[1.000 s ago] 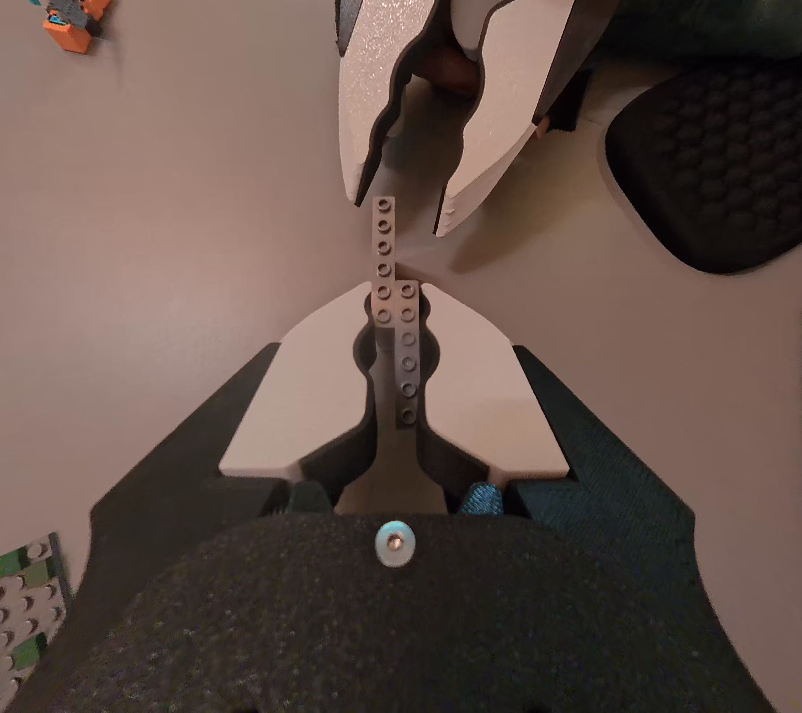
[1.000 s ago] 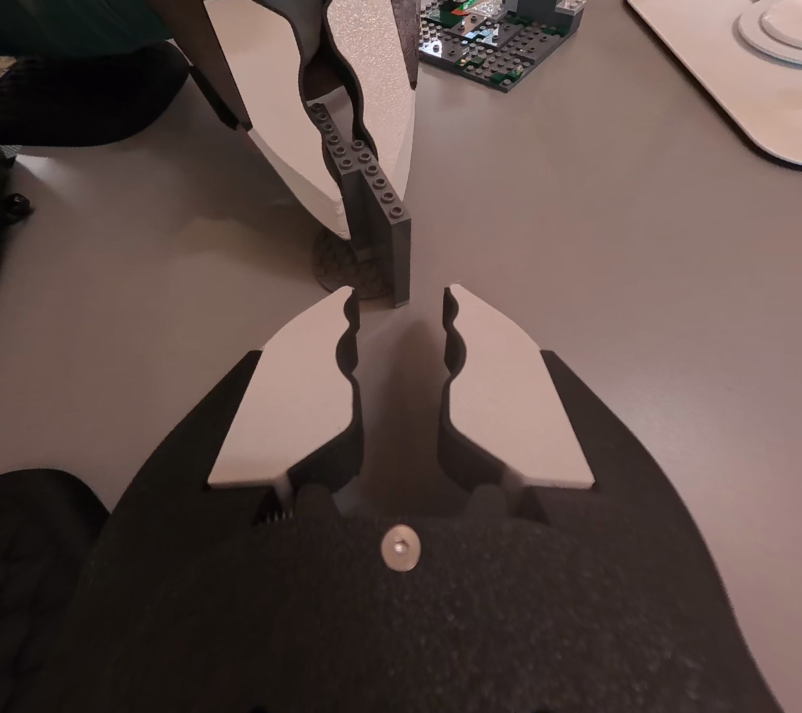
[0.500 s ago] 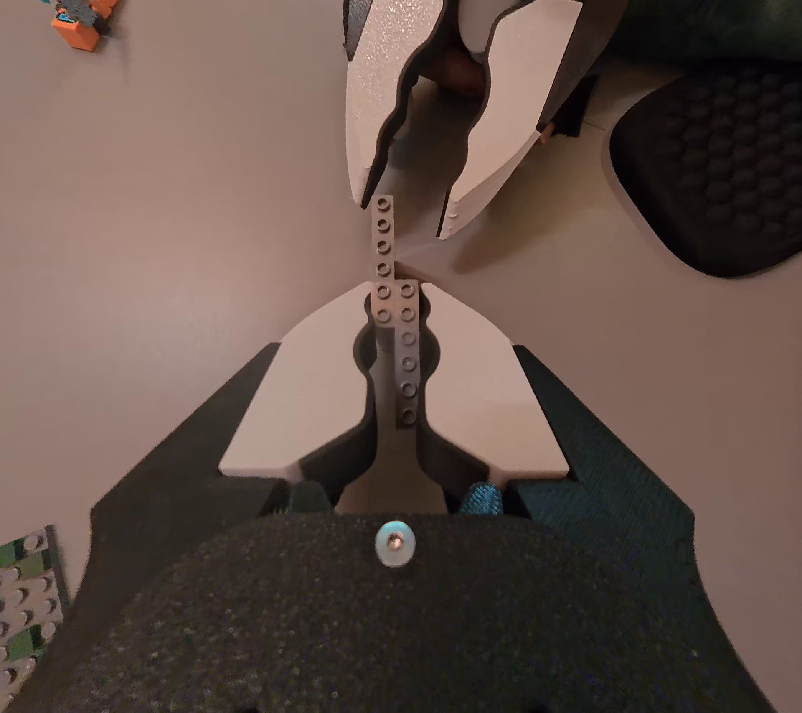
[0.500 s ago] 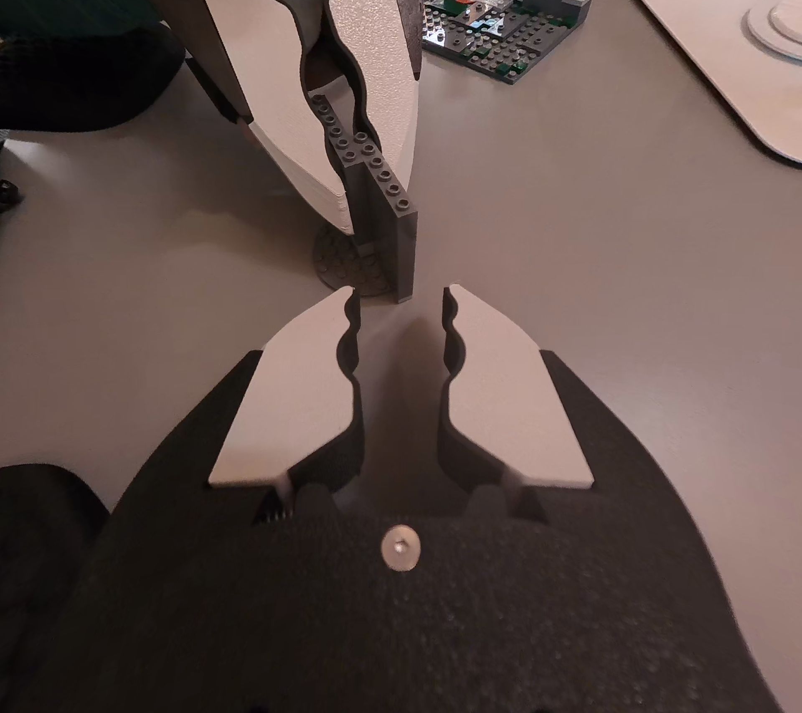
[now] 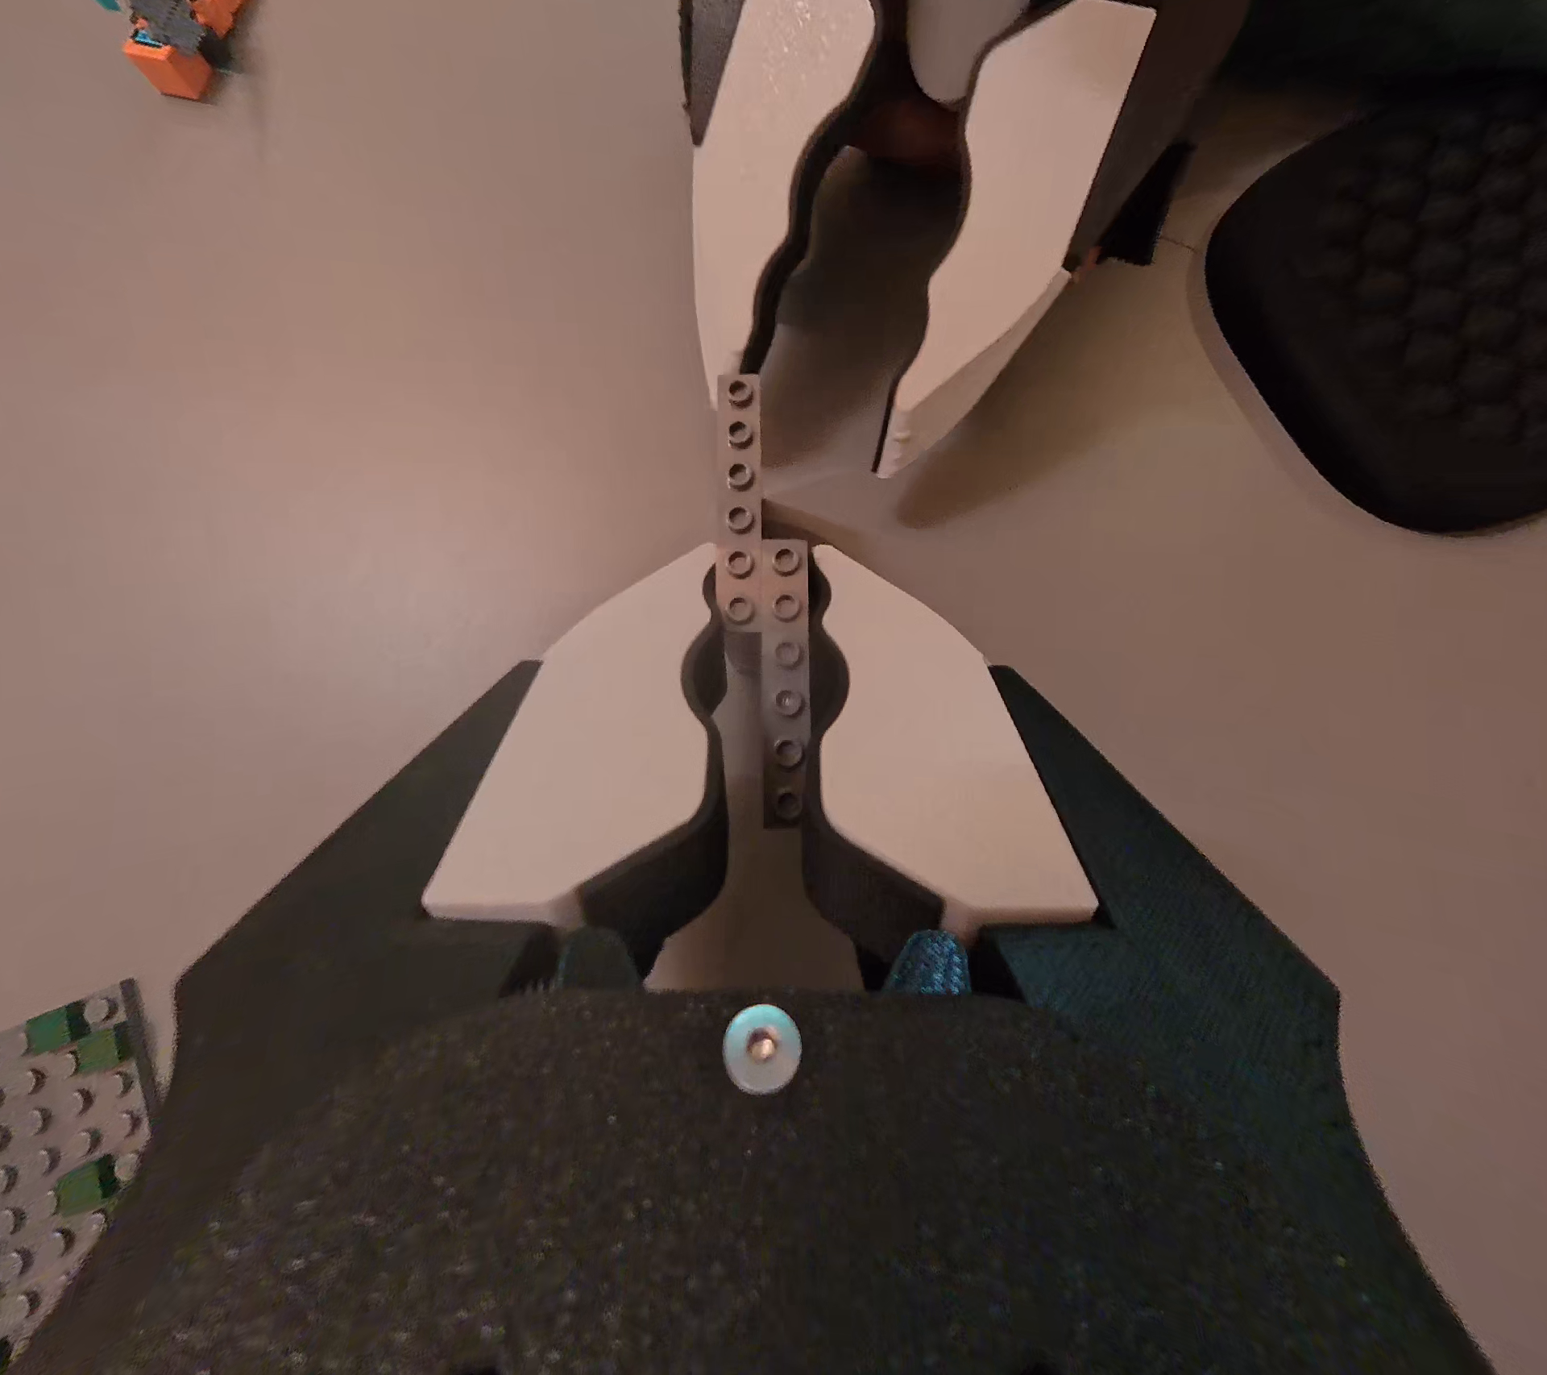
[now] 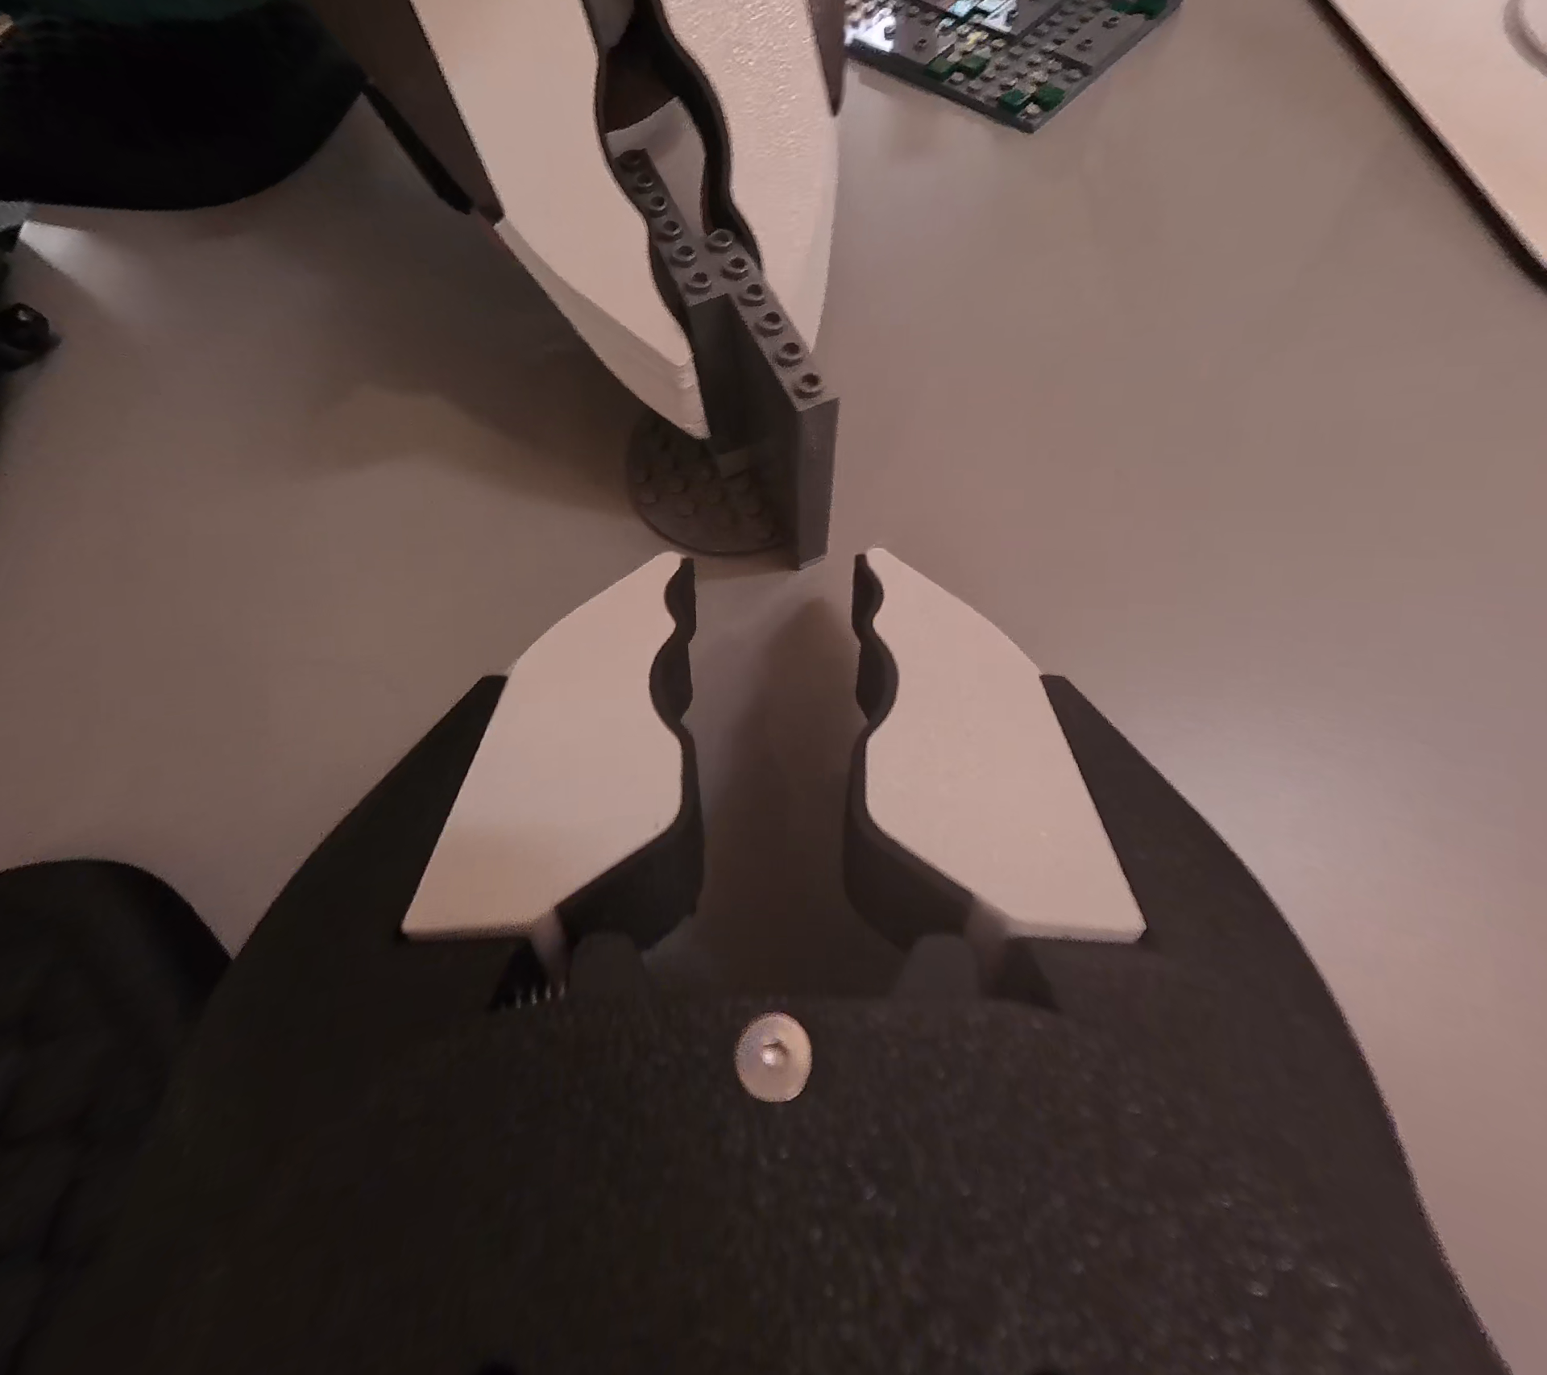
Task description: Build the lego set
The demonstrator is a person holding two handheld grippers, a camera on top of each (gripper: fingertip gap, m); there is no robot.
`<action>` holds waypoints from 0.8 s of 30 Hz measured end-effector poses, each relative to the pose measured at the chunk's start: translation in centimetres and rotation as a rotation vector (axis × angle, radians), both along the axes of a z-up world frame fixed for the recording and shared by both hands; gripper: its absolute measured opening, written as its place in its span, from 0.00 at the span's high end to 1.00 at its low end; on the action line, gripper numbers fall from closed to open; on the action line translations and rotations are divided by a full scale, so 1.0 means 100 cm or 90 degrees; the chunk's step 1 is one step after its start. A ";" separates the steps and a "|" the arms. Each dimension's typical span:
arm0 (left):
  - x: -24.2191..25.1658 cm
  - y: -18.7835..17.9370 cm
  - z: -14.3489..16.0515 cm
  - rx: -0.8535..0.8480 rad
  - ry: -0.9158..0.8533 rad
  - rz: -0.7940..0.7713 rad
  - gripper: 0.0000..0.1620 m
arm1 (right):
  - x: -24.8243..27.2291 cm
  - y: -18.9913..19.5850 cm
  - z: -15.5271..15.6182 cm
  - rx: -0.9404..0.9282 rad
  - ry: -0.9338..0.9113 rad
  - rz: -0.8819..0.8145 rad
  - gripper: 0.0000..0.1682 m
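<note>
Grey plastic, hard and light: the wall piece (image 5: 762, 581) I am working on is two tall studded panels joined in a staggered step, standing upright on a round dark plate (image 6: 699, 497) that rests on the surface (image 6: 1130, 455). I judge it stiff but top-heavy on that small base, and its smooth flat faces look slippery, so the sound hold is across both faces where the panels overlap, not on a thin free edge.

My left hand-held gripper (image 5: 763, 581) already does that: its fingers are pressed in on the overlap, pinching the wall piece between the pale pads (image 5: 904, 707), with one panel running back between the fingers and the other reaching out ahead of the tips.

My right hand-held gripper (image 6: 774, 564) is spread with nothing between its fingers; the free panel's edge stands just ahead of its tips, slightly to their left, apart from them as far as I can tell.

Well beyond the left hand-held gripper, a small orange and teal build (image 5: 163, 16) lies on the surface. Far ahead of the right one stands the main grey model (image 6: 1004, 37) on its baseplate.
</note>
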State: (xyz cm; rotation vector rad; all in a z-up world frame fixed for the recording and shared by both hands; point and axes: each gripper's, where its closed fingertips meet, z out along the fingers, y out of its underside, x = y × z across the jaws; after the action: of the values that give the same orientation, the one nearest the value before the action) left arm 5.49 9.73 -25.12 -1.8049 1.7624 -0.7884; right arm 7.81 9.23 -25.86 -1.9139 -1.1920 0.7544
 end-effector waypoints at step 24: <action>-0.015 0.002 0.001 -0.025 -0.013 0.111 0.91 | -0.029 -0.015 -0.018 -0.079 -0.136 -0.105 0.77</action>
State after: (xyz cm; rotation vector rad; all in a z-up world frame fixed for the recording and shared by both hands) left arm 3.98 9.92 -25.07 -1.9395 1.5612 -0.7723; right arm 4.90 7.69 -27.67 -2.2091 -1.1162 0.5576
